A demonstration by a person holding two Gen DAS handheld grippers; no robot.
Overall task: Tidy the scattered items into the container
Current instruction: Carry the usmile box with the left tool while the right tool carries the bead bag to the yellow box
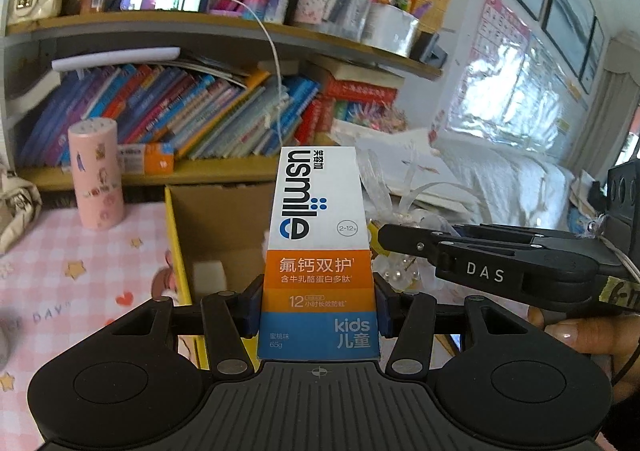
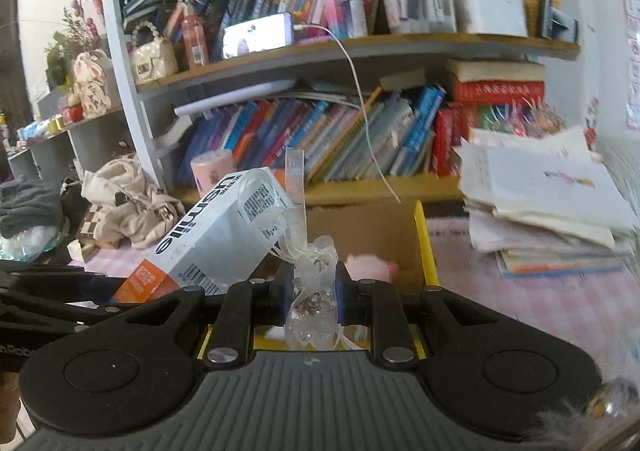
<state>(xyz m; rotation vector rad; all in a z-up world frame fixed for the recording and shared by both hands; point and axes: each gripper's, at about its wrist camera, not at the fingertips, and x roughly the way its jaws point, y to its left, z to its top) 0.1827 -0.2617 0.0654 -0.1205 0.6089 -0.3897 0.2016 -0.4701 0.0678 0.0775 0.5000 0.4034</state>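
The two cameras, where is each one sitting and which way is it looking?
Left wrist view: sits on the left gripper, looking along it over the open cardboard box with yellow edges toward the bookshelf; the gripper holds a white, orange and blue toothpaste carton; the right gripper and a fingertip show.
Right wrist view: sits on the right gripper, facing the same shelf; it is shut on a clear ribbon-and-bead ornament.
Shared: carton, box, shelf, pink bottle.

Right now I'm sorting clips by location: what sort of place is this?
Probably a child's bedroom study corner: bookshelves crammed with books, pen holders above, a pink checked desk cover.
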